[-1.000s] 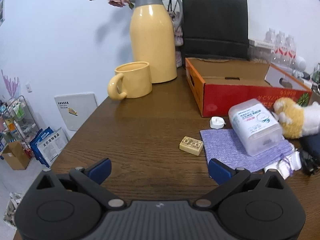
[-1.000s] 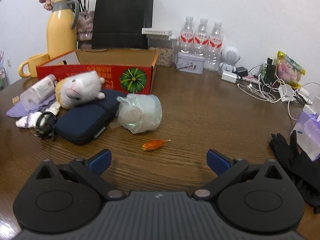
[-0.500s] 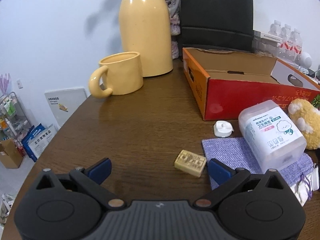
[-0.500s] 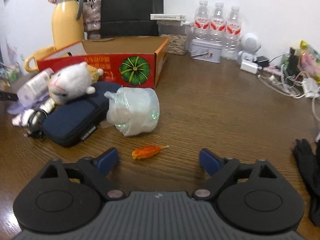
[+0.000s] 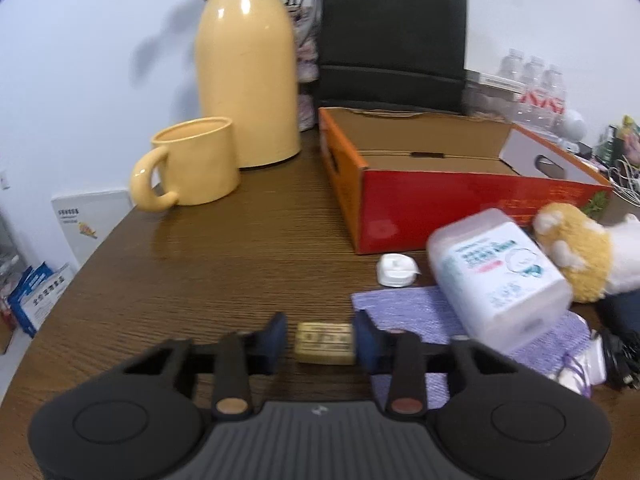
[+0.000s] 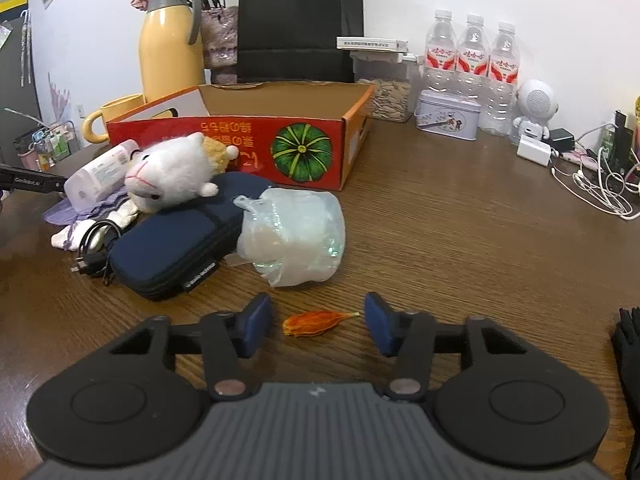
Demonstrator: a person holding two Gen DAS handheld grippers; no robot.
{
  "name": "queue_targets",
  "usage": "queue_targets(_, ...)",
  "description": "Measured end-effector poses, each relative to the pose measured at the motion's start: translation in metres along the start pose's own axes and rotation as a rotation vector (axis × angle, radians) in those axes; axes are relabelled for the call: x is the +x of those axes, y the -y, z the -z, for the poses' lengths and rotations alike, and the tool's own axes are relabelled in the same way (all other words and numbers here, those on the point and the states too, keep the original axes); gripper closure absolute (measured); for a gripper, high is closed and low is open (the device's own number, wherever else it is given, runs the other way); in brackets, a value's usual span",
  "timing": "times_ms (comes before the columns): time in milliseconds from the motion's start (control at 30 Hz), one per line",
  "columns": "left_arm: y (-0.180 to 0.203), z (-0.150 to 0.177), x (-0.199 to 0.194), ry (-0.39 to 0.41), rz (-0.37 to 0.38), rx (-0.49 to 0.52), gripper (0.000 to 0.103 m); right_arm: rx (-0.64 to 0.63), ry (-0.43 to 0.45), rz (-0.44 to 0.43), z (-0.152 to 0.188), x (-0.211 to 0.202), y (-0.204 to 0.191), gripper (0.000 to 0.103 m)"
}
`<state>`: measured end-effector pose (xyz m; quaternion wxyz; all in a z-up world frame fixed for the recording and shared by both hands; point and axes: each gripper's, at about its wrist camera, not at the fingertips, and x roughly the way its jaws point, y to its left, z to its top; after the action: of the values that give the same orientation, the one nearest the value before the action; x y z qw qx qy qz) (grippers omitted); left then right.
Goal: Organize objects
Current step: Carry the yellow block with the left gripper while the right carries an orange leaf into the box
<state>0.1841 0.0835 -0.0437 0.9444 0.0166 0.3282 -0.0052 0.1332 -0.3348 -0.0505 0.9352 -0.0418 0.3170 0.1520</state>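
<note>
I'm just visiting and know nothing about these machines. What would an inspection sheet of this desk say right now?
Surface: brown wooden table, crowded.
Job's things: tan block; orange dried petal; open red box, looks empty.
Clutter: plush toy, navy pouch, plastic bag, yellow mug.
Grippers: left gripper and right gripper have just been closing; block and petal sit between their jaws, gaps visible.
Cables: white tangle; black cable.
Surroundings: white wall, water bottles.
</note>
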Motion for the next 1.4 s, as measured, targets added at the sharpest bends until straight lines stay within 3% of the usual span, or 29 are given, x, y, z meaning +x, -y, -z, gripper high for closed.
queue_targets(333,0.006,0.005,-0.006,0.031,0.003,0.009,0.074,0.040,0.012,0.018,0.004,-0.006,-0.004,0.063)
queue_targets(767,0.001,0.010,-0.032,0.091,0.014,-0.051,0.074,0.099,0.118,0.074,0.004,-0.039,-0.029,0.063)
queue_targets(1133,0.024,-0.034,-0.064,0.208,0.041,-0.035,0.074,0.028,0.214,0.078,-0.054,-0.046,-0.044,0.063)
queue_targets(1400,0.062,-0.077,-0.050,0.254,0.070,-0.018,0.074,0.028,0.276,0.048,-0.108,-0.018,-0.055,0.063)
